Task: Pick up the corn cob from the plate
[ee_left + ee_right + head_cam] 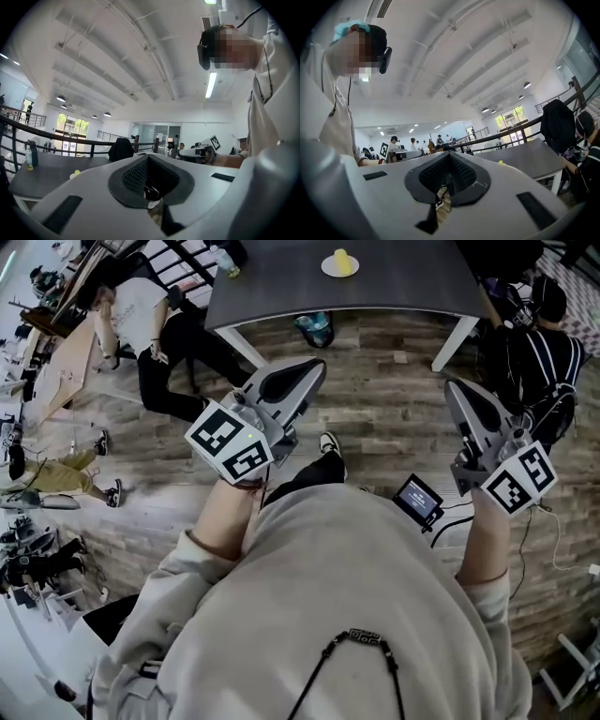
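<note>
The corn cob [343, 260] sits on a white plate [325, 268] on the dark counter [412, 287], well back from the counter's near edge. Both tongs are held short of that near edge, over the wooden floor [375, 362], well apart from the plate. The left tongs [315, 367] are pressed together with nothing between them. The right tongs [454, 388] are also pressed together and empty. Both point roughly level toward the counter.

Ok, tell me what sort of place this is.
Probably a big open-plan lab or workshop hall: a high white ceiling with strip lights, a cluttered workbench with a person seated beside it, and a black railing like a mezzanine's.
</note>
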